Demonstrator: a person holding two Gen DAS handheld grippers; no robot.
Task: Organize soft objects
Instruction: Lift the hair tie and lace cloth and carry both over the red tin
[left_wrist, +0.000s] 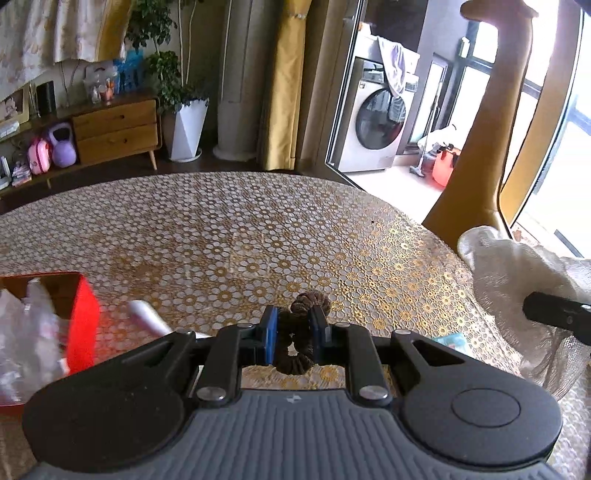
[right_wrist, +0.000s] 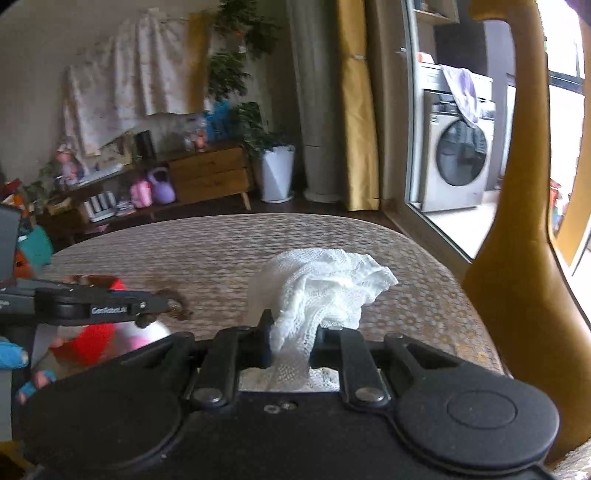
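Note:
My left gripper (left_wrist: 293, 334) is shut on a brown fabric scrunchie (left_wrist: 295, 354) and holds it just above the patterned tablecloth (left_wrist: 240, 240). My right gripper (right_wrist: 291, 341) is shut on a white lace cloth (right_wrist: 321, 288), which bunches up above the fingers. The cloth also shows at the right of the left wrist view (left_wrist: 517, 280). The left gripper with the scrunchie (right_wrist: 177, 301) shows at the left of the right wrist view. A red box (left_wrist: 83, 325) with clear plastic bags in it sits at the left.
A white tube (left_wrist: 147, 317) lies on the cloth beside the red box. A small teal packet (left_wrist: 452, 339) lies right of the left gripper. A yellow chair back (right_wrist: 517, 221) stands at the table's right edge. A glass door and a washing machine (left_wrist: 376, 118) are beyond.

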